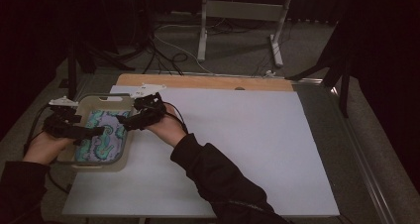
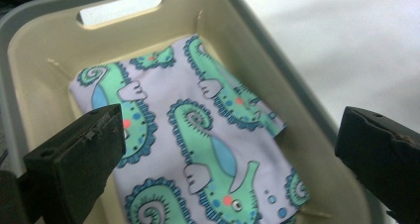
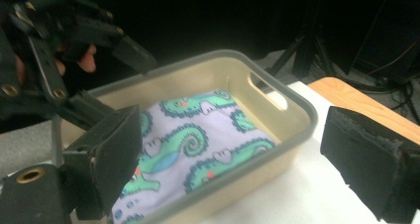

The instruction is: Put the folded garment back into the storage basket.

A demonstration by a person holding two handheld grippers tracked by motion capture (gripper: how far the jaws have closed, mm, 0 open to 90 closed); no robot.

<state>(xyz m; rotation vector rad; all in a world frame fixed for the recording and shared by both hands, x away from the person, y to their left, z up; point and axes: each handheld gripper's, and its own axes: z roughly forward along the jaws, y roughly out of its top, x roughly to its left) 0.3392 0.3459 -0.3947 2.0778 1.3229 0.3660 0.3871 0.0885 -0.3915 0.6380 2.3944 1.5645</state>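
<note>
Over the tub at the near left of the surface, we have both claws wide and empty, and the folded cloth lies inside.

We judge the placing as done: the seahorse-print cloth lies flat on the floor of the beige tub, folded, its edges near the walls and nothing gripping it. Our left claw hangs above the tub's near-left part with jaws spread wide, no fabric between the pads; our right claw hovers at the tub's right rim, also spread and holding nothing. What seems left is only to draw both hands clear. The white surface to the right lies bare, its wooden edge at the far side. The tub's rim and handle slot are what a claw could snag on.
</note>
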